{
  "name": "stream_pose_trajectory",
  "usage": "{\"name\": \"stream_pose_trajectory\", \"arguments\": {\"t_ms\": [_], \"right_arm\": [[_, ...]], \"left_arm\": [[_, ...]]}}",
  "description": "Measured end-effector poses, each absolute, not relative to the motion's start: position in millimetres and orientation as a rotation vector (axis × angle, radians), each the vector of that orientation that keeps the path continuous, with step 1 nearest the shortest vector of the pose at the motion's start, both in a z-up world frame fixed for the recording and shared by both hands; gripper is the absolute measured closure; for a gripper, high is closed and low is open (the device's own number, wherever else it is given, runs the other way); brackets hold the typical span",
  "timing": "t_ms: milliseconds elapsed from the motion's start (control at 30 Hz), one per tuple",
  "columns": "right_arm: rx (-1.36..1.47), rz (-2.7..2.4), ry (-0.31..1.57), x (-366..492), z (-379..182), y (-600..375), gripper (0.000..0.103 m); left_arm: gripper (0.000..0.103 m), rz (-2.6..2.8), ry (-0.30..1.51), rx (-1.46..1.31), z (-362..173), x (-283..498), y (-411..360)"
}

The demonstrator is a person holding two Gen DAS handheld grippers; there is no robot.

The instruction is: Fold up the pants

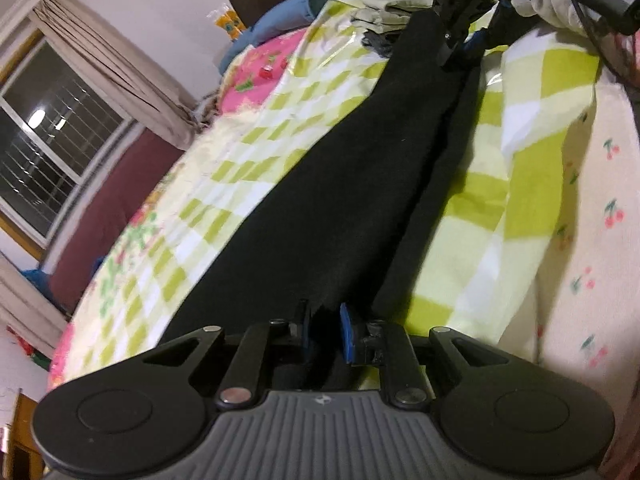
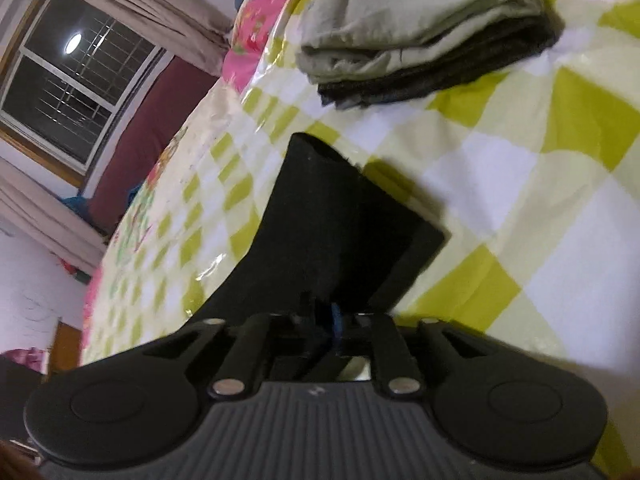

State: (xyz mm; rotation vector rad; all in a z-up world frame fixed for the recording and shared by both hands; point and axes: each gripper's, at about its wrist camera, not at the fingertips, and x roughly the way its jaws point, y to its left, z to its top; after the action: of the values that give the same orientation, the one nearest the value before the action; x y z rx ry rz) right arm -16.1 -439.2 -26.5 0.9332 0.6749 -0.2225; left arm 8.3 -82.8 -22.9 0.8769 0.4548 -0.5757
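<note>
Black pants (image 1: 340,200) lie stretched lengthwise along a green-and-white checked bedspread (image 1: 520,168). At the near end, my left gripper (image 1: 326,326) is shut on a bunch of the fabric, which sits pinched between its blue pads (image 1: 347,334). At the far end, a gloved hand (image 1: 548,4) holds my right gripper (image 1: 460,56) down on the pants. In the right wrist view the other end of the pants (image 2: 320,240) rests flat on the bed. There my right gripper (image 2: 334,318) stands slightly open, with the fabric edge still between its jaws.
A stack of folded clothes (image 2: 420,32), pale green over dark grey, sits on the bedspread just beyond the pants' end. A blue pillow (image 1: 288,12) lies at the head of the bed. A curtained window (image 1: 48,140) and a maroon panel are to the left.
</note>
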Motion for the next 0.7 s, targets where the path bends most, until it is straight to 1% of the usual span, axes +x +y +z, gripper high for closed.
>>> {"name": "stream_pose_trajectory", "arguments": {"t_ms": [67, 100, 133, 167, 200, 233, 267, 433, 600, 700], "right_arm": [[0.907, -0.216, 0.689, -11, -27, -432, 0.081], [0.908, -0.207, 0.689, -10, -27, -430, 0.077], [0.912, -0.198, 0.686, -8, -28, -428, 0.076], [0.907, -0.192, 0.686, -7, -27, -426, 0.076], [0.895, -0.197, 0.689, -4, -27, -425, 0.079], [0.887, -0.208, 0.693, -3, -26, -423, 0.093], [0.894, -0.206, 0.695, -1, -26, -425, 0.097], [0.934, -0.192, 0.662, -1, -21, -431, 0.098], [0.957, -0.158, 0.606, 1, -6, -429, 0.098], [0.967, -0.136, 0.577, 5, 3, -428, 0.098]], "left_arm": [[0.069, -0.565, 0.453, 0.868, -23, 9, -79], [0.069, -0.561, 0.451, 0.865, -23, 9, -78], [0.066, -0.560, 0.445, 0.871, -23, 9, -77], [0.061, -0.561, 0.433, 0.887, -25, 8, -77], [0.057, -0.555, 0.418, 0.913, -29, 8, -78], [0.057, -0.549, 0.404, 0.943, -33, 8, -78], [0.057, -0.549, 0.389, 0.981, -37, 7, -79], [0.056, -0.563, 0.325, 1.113, -51, -2, -76], [0.056, -0.581, 0.364, 1.041, -34, -1, -74], [0.056, -0.531, 0.342, 1.092, -48, 6, -84]]}}
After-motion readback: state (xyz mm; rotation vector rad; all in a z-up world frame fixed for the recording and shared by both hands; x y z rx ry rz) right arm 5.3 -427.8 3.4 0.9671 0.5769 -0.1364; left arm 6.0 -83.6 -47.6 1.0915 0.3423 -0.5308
